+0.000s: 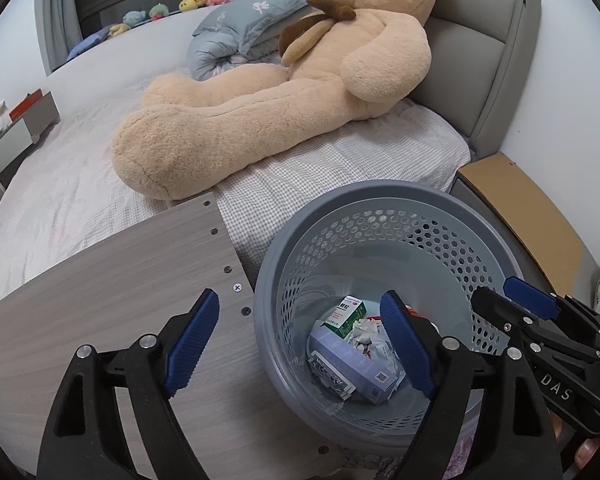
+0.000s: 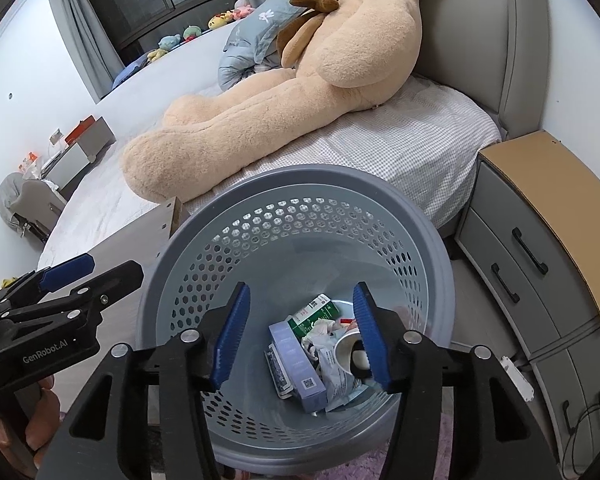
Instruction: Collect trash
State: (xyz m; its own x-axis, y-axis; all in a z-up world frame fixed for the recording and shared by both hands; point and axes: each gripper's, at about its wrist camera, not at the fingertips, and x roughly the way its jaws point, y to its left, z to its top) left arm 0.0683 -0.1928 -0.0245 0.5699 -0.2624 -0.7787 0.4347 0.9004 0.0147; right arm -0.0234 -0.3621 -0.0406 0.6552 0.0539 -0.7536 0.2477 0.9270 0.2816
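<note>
Holding the trash at its bottom, the grey perforated bin (image 2: 300,216) stands beside the bed (image 2: 400,152): a pale purple carton (image 2: 300,364), a green-and-white box (image 2: 314,312), crumpled paper (image 2: 320,332) and what looks like a paper cup (image 2: 346,350), partly hidden by a blue pad. Right gripper (image 2: 300,340) hangs over the bin's mouth, fingers apart, nothing between them. Left gripper (image 1: 300,344) straddles the bin's rim and the wooden worktop (image 1: 99,280), fingers spread wide, empty.

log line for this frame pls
task: collect trash | left gripper: open, empty | right gripper: open, empty, over bin | bin: boxes, crumpled paper, cup inside
</note>
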